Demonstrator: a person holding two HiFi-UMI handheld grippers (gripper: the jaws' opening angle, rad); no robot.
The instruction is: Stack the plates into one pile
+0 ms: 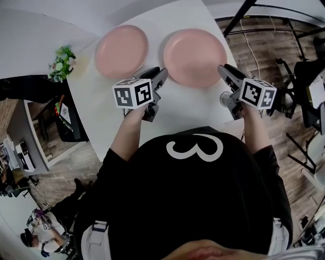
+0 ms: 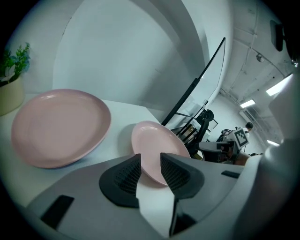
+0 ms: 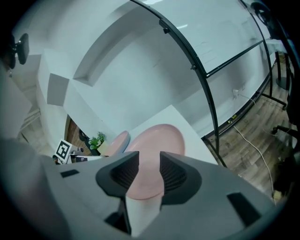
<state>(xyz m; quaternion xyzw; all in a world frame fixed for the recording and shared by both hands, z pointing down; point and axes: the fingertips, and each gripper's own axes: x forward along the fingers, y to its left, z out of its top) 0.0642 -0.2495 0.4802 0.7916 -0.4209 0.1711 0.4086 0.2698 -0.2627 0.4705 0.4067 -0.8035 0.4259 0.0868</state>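
The left gripper (image 1: 160, 75) (image 2: 150, 159) has its jaws spread, with a clear gap between the ribbed pads and nothing pinched in it. Through that gap, in the left gripper view, shows the near rim of the right pink plate (image 2: 152, 140) lying on the white worktop (image 2: 119, 140). The head view puts this gripper's tips low over the worktop (image 1: 188, 109), in the space between the two plates and just beside the right pink plate's (image 1: 195, 57) left edge. Whether they touch it I cannot tell.

The right gripper (image 1: 225, 71) (image 3: 149, 159) is also spread, its pads apart and holding nothing. It points at the same plate from the other side. In the right gripper view the right pink plate (image 3: 157, 145) fills the gap beyond the pads, and in the head view the tips sit at the plate's right edge.

The left pink plate (image 1: 122, 51) (image 2: 58, 126) (image 3: 115, 143) lies flat on the worktop beside the right one, near it but apart, so the two are side by side and not stacked. Both are empty and right side up.

Past the left plate, at the worktop's left corner, stands a small green plant (image 1: 62, 63) (image 2: 11, 65) (image 3: 97, 140) in a pale pot. A black metal frame (image 1: 264, 12) rises over the wooden floor (image 1: 259, 56) to the right of the worktop.
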